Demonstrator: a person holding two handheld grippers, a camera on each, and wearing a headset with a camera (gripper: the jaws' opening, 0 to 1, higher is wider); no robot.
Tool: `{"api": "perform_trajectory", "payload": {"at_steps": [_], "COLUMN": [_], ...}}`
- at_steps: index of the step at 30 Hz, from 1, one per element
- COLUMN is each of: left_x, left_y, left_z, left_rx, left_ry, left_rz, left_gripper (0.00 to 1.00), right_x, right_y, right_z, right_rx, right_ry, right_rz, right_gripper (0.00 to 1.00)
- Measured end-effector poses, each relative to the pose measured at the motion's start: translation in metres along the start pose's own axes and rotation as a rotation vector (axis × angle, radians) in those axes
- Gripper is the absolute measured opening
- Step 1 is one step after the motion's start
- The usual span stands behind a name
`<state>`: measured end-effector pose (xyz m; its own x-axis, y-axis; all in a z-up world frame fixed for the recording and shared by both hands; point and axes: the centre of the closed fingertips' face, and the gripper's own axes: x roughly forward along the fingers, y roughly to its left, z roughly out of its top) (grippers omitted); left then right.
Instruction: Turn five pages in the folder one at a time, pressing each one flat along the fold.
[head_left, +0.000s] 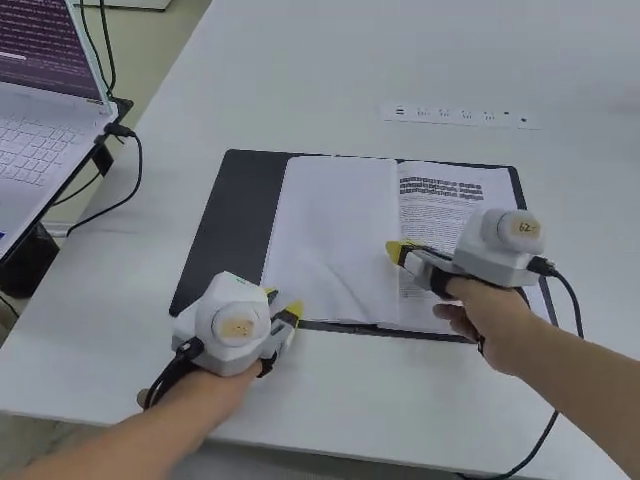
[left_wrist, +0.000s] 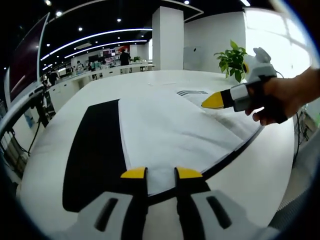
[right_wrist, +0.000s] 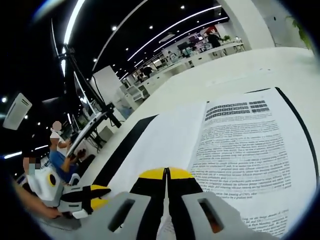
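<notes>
Nearest, the left gripper (head_left: 285, 315) hovers at the near edge of the folder (head_left: 235, 220), jaws slightly parted and empty. The right gripper (head_left: 400, 250), jaws pressed together, points at the fold between the blank page (head_left: 330, 230) and the printed page (head_left: 450, 190). The folder lies open on the table (head_left: 330, 80).

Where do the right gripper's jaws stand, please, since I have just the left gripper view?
Observer: In its own view the right gripper has its jaws shut, tips together at the fold.
Operator: What lies right of that fold?
Observer: A printed page, dense paragraphs under a dark header block; the blank page lies left of it.
Operator: Is anything beside the folder?
Observer: In the head view, an open laptop sits left of the folder.
</notes>
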<state>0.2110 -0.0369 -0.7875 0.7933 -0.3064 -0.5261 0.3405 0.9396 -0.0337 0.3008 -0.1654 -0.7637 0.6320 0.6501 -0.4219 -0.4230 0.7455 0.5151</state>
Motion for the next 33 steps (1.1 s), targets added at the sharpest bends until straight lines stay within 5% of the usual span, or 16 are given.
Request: {"api": "perform_trajectory", "payload": {"at_steps": [33], "left_x": [0.002], "left_y": [0.004], "left_z": [-0.001], "left_rx": [-0.018], "left_ry": [-0.044], "left_rz": [0.014], "left_gripper": [0.17], "right_x": [0.058], "right_y": [-0.028], "right_z": [0.058], "right_rx": [0.101], "right_ry": [-0.097], "right_rz": [-0.068], "right_gripper": [0.0]}}
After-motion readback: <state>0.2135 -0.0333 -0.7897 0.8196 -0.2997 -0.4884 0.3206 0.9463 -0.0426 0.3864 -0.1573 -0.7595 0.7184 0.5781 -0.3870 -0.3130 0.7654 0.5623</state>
